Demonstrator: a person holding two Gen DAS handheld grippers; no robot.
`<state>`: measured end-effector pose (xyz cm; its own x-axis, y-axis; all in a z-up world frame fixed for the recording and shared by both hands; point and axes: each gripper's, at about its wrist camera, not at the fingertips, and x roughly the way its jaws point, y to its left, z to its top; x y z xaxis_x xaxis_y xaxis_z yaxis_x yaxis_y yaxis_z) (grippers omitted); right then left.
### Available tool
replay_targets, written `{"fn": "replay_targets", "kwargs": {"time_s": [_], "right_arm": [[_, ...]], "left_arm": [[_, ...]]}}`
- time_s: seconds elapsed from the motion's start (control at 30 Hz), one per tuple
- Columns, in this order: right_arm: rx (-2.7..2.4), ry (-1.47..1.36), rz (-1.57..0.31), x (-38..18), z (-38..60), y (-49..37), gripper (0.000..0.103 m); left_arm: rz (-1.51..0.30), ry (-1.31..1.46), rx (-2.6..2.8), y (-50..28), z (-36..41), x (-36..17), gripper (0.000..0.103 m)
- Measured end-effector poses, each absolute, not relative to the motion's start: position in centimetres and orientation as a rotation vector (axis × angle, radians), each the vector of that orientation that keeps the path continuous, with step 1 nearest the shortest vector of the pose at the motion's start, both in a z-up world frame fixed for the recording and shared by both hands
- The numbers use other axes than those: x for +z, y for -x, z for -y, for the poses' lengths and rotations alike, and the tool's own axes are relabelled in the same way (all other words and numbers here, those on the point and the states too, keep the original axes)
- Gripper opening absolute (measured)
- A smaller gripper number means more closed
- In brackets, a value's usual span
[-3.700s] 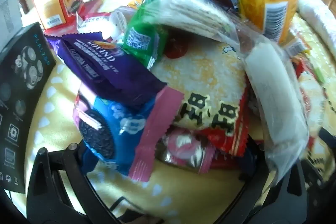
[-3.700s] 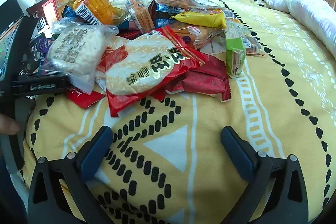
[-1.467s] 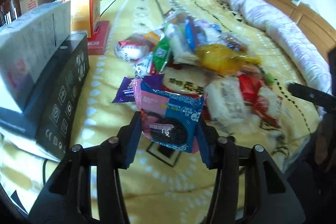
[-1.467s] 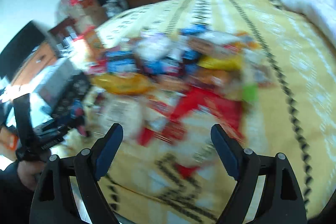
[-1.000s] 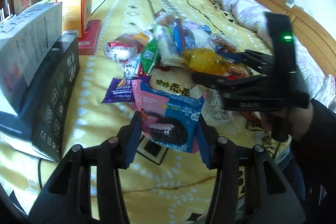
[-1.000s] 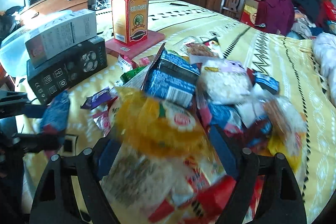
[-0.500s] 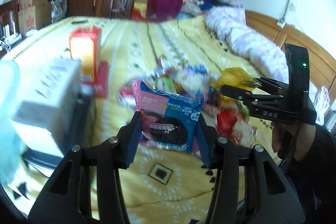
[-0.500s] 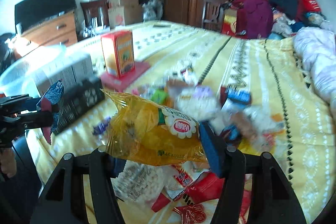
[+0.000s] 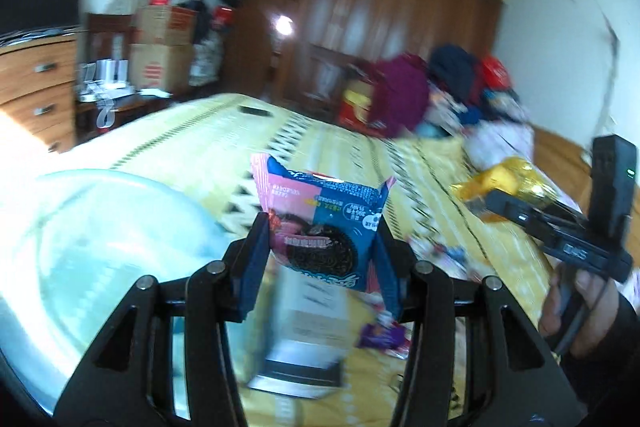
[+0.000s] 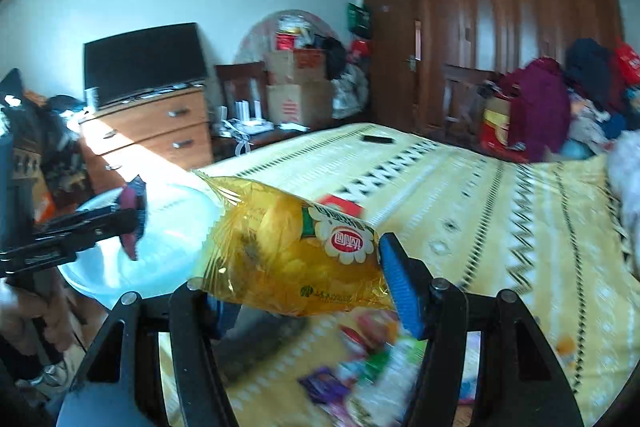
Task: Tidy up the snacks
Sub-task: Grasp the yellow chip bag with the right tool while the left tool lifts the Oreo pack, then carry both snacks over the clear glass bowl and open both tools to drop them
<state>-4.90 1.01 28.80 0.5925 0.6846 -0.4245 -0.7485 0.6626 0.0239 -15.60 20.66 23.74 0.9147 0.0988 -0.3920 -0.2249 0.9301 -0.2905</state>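
**Two snacks held up, with the tub off to the left**

Left wrist view: The left tool [image 9: 320, 259] is squeezed tight on a blue and pink cookie pack [image 9: 322, 227]. The pack stands up between the two fingers, high above the yellow bed [image 9: 200, 131]. A big pale blue tub [image 9: 92, 247] sits low and to the left of the pack, very close. I think the pack goes in there, so this hand is the nearer one. On the right side, the other hand holds its tool with a yellow bag.

Right wrist view: The right tool [image 10: 304, 283] is squeezed tight on a yellow chip bag [image 10: 288, 255]. The bag lies long ways, left to right, across the fingers. The tub is left of the bag, past the bed's edge. More snacks [image 10: 360, 367] lie blurry on the bed below. Behind are a brown wardrobe [image 10: 500, 39], a dresser [image 10: 152, 139] with a TV [image 10: 144, 63], and cardboard boxes [image 10: 300, 91].
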Motion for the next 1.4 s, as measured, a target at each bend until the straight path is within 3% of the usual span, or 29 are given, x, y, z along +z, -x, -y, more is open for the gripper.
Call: {"fn": "replay_targets", "kwargs": {"time_s": [0.3, 0.63, 0.87, 1.4], "right_arm": [[1.097, 0.15, -0.484, 30.1, -15.1, 8.2, 0.066], [1.231, 0.167, -0.689, 24.7, -25.0, 9.8, 0.066], [1.228, 0.165, -0.777, 22.4, -26.3, 9.2, 0.066], [1.209, 0.156, -0.796, 23.7, -26.6, 8.9, 0.066]], "left_arm": [[-0.431, 0.531, 0.297, 16.9, -28.5, 20.5, 0.049], [-0.495, 0.643, 0.305, 18.6, -31.7, 18.5, 0.049], [-0.512, 0.68, 0.293, 18.9, -32.5, 18.2, 0.049], [-0.54, 0.638, 0.399, 19.9, -35.6, 19.2, 0.05]]}}
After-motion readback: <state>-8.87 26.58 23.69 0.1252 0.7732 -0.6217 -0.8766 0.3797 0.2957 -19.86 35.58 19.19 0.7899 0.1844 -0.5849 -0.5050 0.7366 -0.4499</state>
